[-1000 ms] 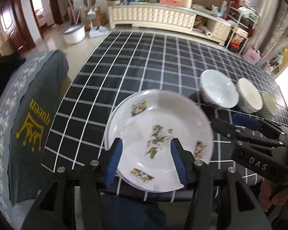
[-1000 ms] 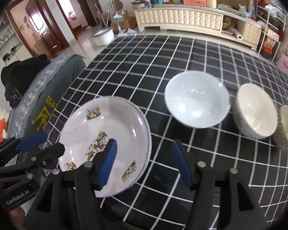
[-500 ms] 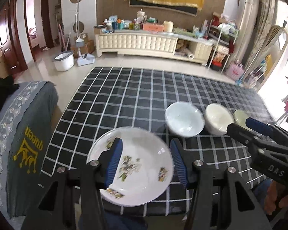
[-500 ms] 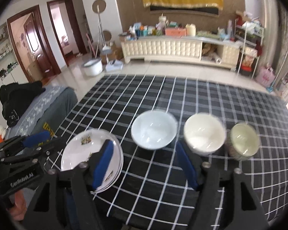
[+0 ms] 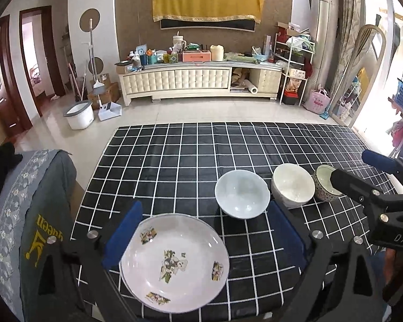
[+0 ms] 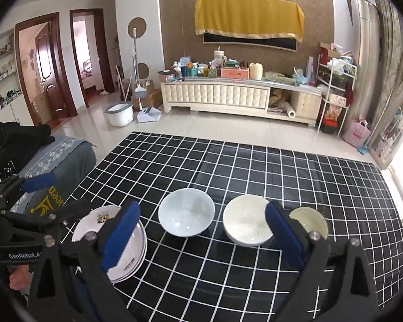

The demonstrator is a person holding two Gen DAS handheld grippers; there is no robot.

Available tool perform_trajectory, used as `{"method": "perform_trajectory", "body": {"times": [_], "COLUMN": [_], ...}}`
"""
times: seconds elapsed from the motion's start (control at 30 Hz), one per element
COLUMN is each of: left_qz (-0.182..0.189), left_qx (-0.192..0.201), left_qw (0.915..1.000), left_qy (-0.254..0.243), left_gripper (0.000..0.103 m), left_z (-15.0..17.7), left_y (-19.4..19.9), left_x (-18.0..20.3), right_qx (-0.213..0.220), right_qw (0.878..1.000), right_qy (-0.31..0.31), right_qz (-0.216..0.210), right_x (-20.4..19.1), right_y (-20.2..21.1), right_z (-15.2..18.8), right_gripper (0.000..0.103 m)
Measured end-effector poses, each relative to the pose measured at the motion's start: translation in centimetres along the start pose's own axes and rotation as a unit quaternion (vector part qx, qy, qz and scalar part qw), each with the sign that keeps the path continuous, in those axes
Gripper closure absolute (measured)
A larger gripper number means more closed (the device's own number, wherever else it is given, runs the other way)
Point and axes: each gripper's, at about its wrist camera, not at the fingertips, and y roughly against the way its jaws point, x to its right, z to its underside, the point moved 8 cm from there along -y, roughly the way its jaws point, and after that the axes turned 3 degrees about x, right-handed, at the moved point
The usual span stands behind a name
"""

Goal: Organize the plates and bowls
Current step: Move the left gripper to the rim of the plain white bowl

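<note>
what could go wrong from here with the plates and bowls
1. The plates sit at the table's near edge; a nudge might tip them off.
2. The three bowls stand close together, so an open claw reaching for one may knock its neighbour.

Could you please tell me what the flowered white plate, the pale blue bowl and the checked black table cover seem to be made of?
Flowered white plate: likely glazed ceramic or melamine; glossy, printed motifs.
Pale blue bowl: probably glazed porcelain; smooth, with bright highlights inside.
Checked black table cover: seemingly vinyl or oilcloth; it has a faint sheen and lies flat.
</note>
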Motion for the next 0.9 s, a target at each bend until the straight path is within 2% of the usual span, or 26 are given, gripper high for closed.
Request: {"method": "perform_trajectory", "body": {"times": [0.23, 0.67, 0.77, 0.9], "left_qz": [0.013, 0.026, 0.025, 0.039], "left_qx": [-0.006, -0.051, -0.068, -0.111], "left_qw": [0.9999, 0.9984, 0.9974, 0.9927], "left_qy": [-0.003, -0.004, 0.001, 0.024], "left_gripper": [0.009, 0.009, 0.009, 0.009], "left_z": [-1.0, -1.3, -1.0, -0.1], "left_y": [-2.8, -9.0, -10.6, -13.2], "left_x": [0.3, 0.9, 0.6, 0.3], "right_qx": [-0.017, -0.064, -0.078, -0.100], "right_qw": [1.000, 0.998, 0.997, 0.995], "right_qy": [-0.003, 0.012, 0.019, 0.027], "right_qz": [0.005, -0.007, -0.013, -0.017], "right_x": [1.3, 1.8, 1.8, 1.8], "right_y": [-2.3, -7.8, -9.3, -11.2], "right_z": [0.0, 0.1, 0.3, 0.8], "right_gripper": [0.006, 0.006, 0.007, 0.007]}}
